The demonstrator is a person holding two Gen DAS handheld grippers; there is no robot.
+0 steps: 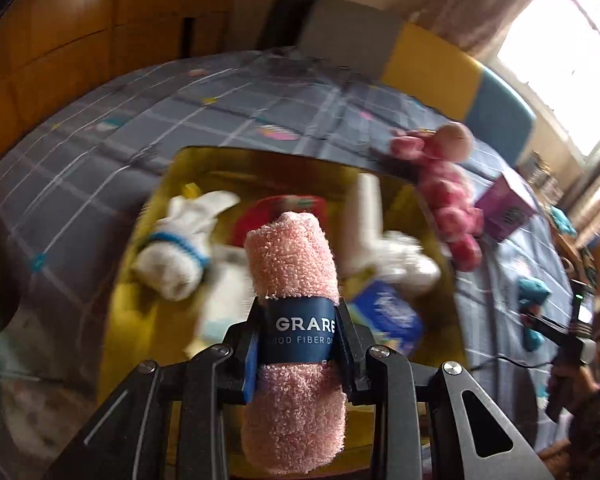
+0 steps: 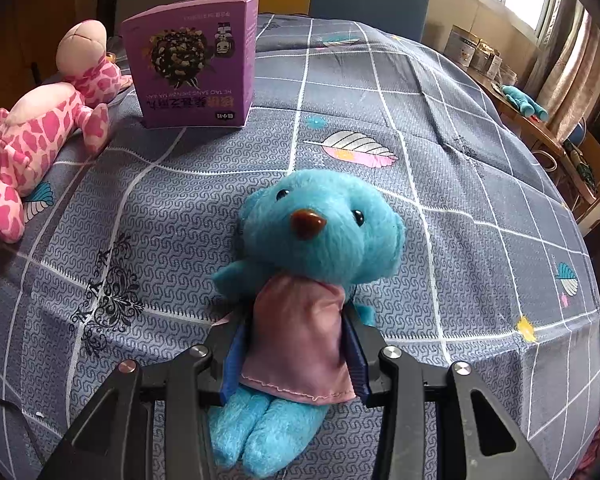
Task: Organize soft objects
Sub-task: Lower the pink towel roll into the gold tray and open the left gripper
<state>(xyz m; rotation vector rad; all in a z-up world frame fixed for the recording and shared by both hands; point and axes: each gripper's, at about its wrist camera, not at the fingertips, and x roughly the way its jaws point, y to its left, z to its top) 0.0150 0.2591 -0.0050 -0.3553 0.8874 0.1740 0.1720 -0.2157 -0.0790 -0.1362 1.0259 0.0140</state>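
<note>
Yellow bin (image 1: 140, 320) below my left gripper (image 1: 298, 344) holds white plush toys (image 1: 180, 248); its fingers clamp a rolled pink terry towel (image 1: 288, 256). My right gripper (image 2: 296, 356) squeezes a fuzzy blue bear (image 2: 320, 232) over the quilted bedspread (image 2: 460, 168).

rolled towel (image 1: 292, 256): pink looped terry, nubbly; smooth dark paper band
blue bear (image 2: 320, 236): shaggy plush; satiny mauve cloth dress
bedspread (image 2: 440, 184): woven printed cloth, matt
purple box (image 2: 196, 64), behind bear: smooth card, faint sheen
</note>
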